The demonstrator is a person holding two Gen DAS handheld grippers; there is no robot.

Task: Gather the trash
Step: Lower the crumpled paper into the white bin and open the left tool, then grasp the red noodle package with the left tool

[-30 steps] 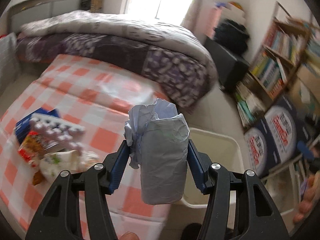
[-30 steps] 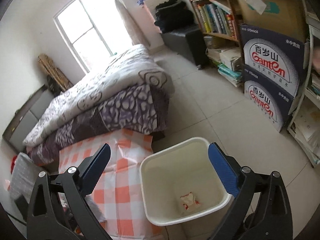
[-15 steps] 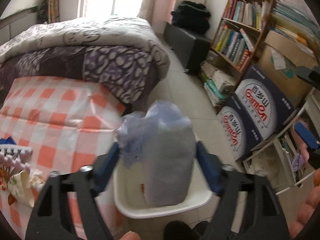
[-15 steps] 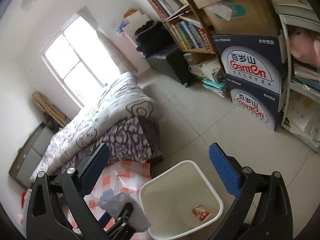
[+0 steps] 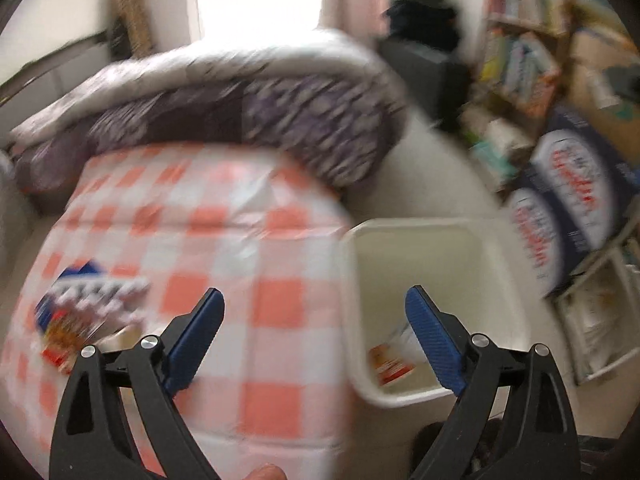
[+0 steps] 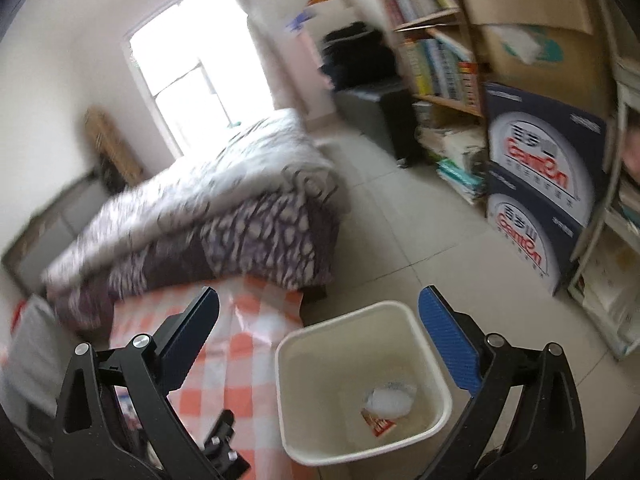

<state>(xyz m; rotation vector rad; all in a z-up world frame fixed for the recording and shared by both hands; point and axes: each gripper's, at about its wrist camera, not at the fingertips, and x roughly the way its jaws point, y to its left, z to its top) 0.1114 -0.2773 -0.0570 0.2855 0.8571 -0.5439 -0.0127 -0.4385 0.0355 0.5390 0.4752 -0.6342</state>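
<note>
My left gripper [image 5: 316, 332] is open and empty, over the edge between the checked cloth and the white bin [image 5: 436, 232]. The bin stands on the floor; in the right wrist view the bin [image 6: 352, 320] holds a crumpled grey-white paper wad [image 6: 390, 400] and a red wrapper [image 6: 378, 422]. The red wrapper also shows in the left wrist view [image 5: 388, 362]. My right gripper [image 6: 320, 336] is open and empty above the bin. Loose wrappers and packets [image 5: 80, 312] lie on the red-and-white checked cloth [image 5: 248, 248] at left.
A bed with a purple patterned quilt [image 6: 224, 208] lies behind the cloth. Bookshelves [image 6: 440, 60] and stacked blue-and-white cartons [image 6: 544, 184] line the right wall. Tiled floor [image 6: 420, 240] lies between the bed and the shelves.
My left gripper held the crumpled grey paper, carried it over the bin and opened; the paper now lies in the bin. The left view is swinging back towards the cloth.
</note>
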